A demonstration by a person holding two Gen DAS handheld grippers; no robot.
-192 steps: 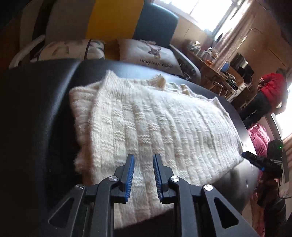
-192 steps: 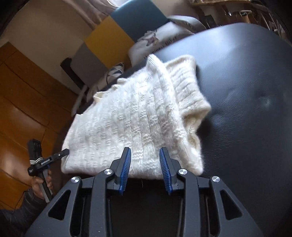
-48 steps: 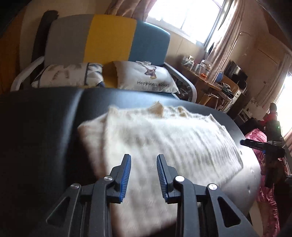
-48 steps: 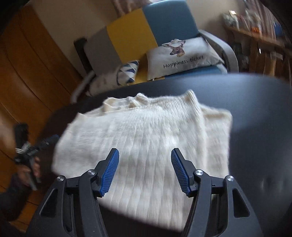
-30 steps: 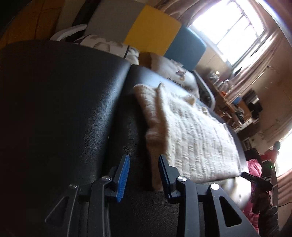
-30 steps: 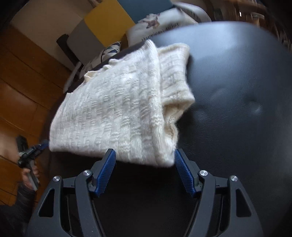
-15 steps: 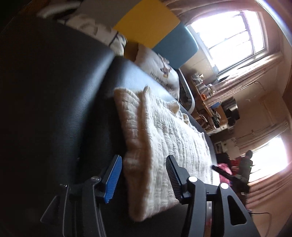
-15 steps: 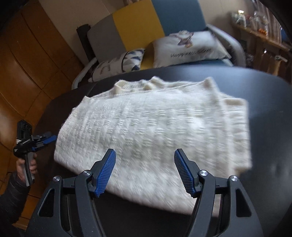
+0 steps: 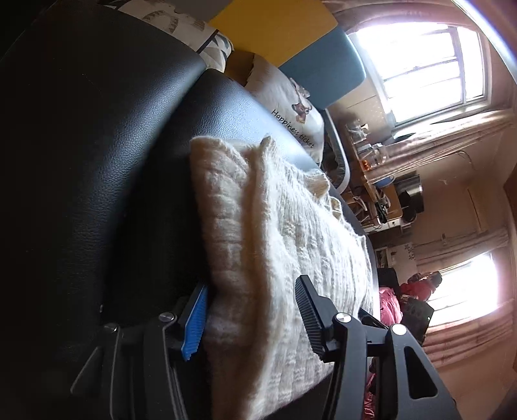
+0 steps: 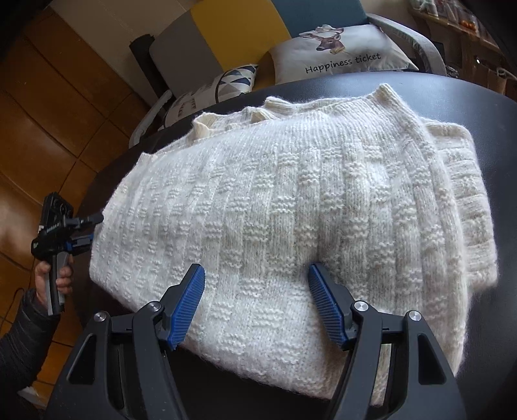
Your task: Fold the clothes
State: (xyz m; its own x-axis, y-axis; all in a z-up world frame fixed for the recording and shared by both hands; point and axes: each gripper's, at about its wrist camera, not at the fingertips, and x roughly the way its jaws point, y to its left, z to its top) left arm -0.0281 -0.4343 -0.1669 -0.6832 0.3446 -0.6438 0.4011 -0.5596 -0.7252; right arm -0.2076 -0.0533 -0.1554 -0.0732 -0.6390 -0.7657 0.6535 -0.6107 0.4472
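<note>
Cream knit sweater (image 10: 290,200) lay folded on black padded table (image 10: 452,97). Left gripper (image 9: 250,310) spread wide around sweater's near end, no clamp. Right gripper (image 10: 258,303) gaped over sweater's near edge, nothing pinched. "Happiness ticket" cushion (image 10: 339,55) behind sweater.

A black leather top (image 10: 484,106) fills the foreground. Behind it stands a grey, yellow and blue chair (image 10: 232,29) with two cushions (image 10: 339,55). Wood panelling (image 10: 48,106) lines one side; bright windows (image 9: 429,55) with curtains (image 9: 452,139) light a cluttered, perhaps kitchen, counter (image 9: 381,200).
</note>
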